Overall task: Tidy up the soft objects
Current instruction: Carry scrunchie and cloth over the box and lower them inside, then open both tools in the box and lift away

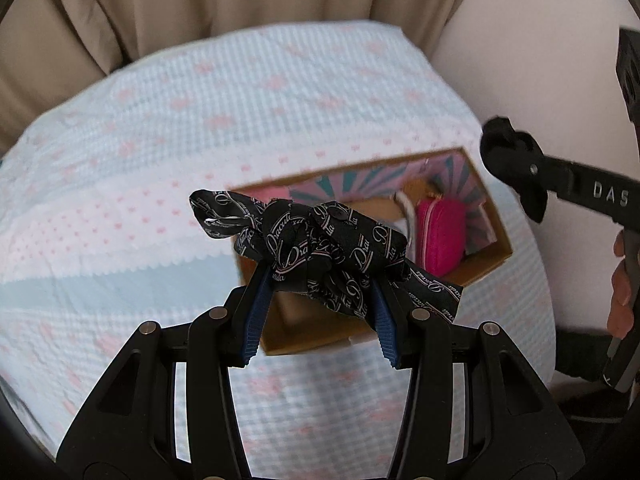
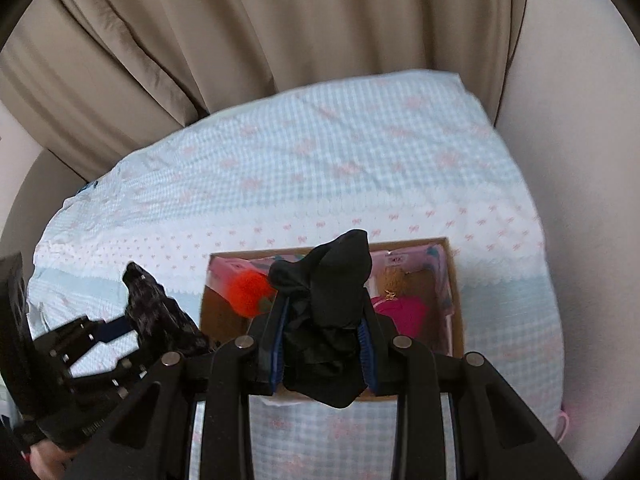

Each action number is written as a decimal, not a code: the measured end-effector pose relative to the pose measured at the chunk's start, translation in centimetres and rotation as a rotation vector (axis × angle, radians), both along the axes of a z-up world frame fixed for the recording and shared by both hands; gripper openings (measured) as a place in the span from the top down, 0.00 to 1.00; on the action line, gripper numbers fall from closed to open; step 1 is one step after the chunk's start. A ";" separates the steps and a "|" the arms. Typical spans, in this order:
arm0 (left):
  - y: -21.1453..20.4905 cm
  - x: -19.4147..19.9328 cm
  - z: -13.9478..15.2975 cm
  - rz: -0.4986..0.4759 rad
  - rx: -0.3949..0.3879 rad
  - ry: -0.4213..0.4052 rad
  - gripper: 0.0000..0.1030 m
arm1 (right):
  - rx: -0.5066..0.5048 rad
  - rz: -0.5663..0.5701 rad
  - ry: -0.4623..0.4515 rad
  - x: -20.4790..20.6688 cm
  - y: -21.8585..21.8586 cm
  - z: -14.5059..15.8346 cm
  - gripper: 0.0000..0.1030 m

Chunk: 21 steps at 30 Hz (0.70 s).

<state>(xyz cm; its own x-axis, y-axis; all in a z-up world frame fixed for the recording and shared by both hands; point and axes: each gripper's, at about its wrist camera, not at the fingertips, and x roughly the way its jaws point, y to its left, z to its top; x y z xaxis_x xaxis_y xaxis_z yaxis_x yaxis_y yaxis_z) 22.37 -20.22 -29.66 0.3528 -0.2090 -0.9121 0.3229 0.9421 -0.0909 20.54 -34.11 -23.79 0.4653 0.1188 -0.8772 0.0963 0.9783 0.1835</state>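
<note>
left tongs (image 1: 320, 280) gripping printed scarf (image 1: 320, 240), right tongs (image 2: 324, 332) gripping black cloth (image 2: 328, 300)

A bed (image 2: 320, 168) covered in a pale blue gingham quilt with pink bows fills the middle. Beige curtains (image 2: 240, 40) hang in folds behind its far edge. A plain off-white wall (image 2: 580, 140) runs along its right edge.

Printed scarf (image 1: 320, 248) in left claw (image 1: 320, 312) (above box (image 1: 472, 272))

box (image 2: 454, 312) open on top — pink pouch (image 2: 402, 314), orange ball (image 2: 250, 294) crowd inside.
</note>
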 end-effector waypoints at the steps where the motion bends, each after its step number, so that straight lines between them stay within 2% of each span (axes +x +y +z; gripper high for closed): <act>1: -0.5 0.4 -1.0 0.004 0.007 0.024 0.58 | 0.008 0.004 0.011 0.4 -0.2 -0.7 0.73; 4: -1.7 1.3 -3.7 0.029 0.011 0.109 0.58 | 0.033 0.020 0.049 1.7 -1.0 -3.1 0.73; 7: -2.7 1.9 -5.6 0.037 0.021 0.155 0.58 | 0.052 0.027 0.100 2.8 -1.6 -5.6 0.73; 15: -3.3 2.5 -8.2 0.029 0.084 0.174 0.57 | 0.114 0.006 0.203 5.0 -2.8 -10.0 0.73; 17: -3.3 2.6 -8.1 0.030 0.088 0.169 0.46 | 0.120 0.011 0.222 5.5 -2.7 -10.5 0.73; 19: -3.5 2.8 -8.1 0.040 0.100 0.170 0.10 | 0.117 0.013 0.239 6.1 -2.5 -10.8 0.66; 20: -3.5 2.9 -8.1 0.048 0.110 0.172 0.02 | 0.113 0.009 0.251 6.4 -2.4 -11.0 0.51; 21: -3.4 3.0 -8.0 0.056 0.112 0.173 0.00 | 0.112 0.004 0.255 6.5 -2.4 -11.0 0.39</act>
<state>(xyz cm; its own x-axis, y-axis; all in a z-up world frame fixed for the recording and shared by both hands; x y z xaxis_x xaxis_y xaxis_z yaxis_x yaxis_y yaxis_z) 25.36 -23.64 -37.67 0.1970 -0.0872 -0.9765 0.2585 0.9654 -0.0341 27.08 -36.50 -34.81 0.2305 0.2226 -0.9473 0.1493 0.9539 0.2605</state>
